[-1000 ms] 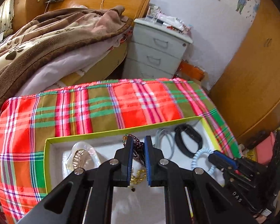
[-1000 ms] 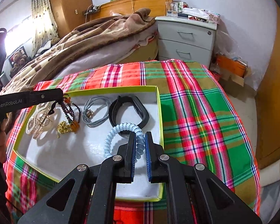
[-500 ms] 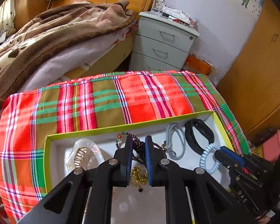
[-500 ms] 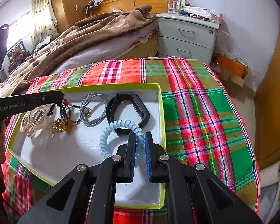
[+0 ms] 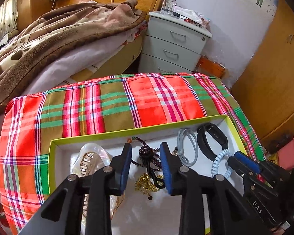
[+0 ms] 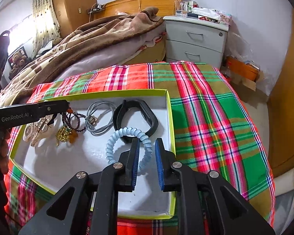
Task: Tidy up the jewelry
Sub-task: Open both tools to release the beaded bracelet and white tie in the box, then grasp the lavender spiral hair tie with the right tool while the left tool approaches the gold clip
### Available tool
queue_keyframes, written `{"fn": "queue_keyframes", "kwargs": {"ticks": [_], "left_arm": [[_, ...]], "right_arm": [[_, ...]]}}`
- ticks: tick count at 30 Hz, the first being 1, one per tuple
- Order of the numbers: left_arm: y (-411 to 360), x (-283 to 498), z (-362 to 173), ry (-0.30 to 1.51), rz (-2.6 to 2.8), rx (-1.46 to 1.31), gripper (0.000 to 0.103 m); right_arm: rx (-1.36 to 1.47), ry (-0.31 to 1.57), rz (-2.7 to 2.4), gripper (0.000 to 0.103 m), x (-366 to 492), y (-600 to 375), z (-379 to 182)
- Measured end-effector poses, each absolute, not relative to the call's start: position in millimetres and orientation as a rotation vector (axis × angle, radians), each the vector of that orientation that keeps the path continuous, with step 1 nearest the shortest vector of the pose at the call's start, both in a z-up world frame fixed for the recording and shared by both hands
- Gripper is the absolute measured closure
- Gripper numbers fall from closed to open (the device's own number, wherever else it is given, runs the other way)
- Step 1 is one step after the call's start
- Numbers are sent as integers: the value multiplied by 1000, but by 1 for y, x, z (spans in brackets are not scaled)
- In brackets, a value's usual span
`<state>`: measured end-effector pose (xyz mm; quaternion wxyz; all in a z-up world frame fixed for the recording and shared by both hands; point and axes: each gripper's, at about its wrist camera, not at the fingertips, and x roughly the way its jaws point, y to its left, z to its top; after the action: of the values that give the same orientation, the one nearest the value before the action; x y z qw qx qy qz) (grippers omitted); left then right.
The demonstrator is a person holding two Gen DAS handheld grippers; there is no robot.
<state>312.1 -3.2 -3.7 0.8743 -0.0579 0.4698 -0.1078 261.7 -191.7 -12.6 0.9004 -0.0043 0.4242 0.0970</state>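
Fingers [image 6: 135,156] of the right gripper [image 6: 146,162] are opening around a pale blue coil bracelet [image 6: 127,137], light and springy, lying at the box's [image 6: 171,117] right side. The left gripper [image 5: 146,166] opens over limp dark beads [image 5: 147,156]; lift either by its loop.

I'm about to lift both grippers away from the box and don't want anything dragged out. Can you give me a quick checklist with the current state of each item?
1. Left gripper free of the dark bead bracelet: ok, jaws opening, beads lie between them untouched.
2. Right gripper free of the blue coil bracelet: cannot tell, jaws opening, but the coil sits close against the left pad.
3. Every piece inside the white box: ok.
4. Black band and grey cord lying apart: ok.
5. Gold chain clear of the beads: not ok, they overlap.
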Motion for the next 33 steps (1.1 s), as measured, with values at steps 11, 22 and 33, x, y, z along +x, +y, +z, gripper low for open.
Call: {"fn": "queue_keyframes", "kwargs": {"ticks": [11, 22, 33], "left_arm": [[-1, 299, 7, 946, -215, -117, 63], [-3, 268, 25, 902, -236, -123, 62], [0, 225, 39, 864, -246, -132, 62]], "right_arm": [[27, 835, 202, 63, 255, -193, -3], [51, 799, 208, 63, 237, -195, 9], [72, 749, 211, 63, 206, -198, 29]]}}
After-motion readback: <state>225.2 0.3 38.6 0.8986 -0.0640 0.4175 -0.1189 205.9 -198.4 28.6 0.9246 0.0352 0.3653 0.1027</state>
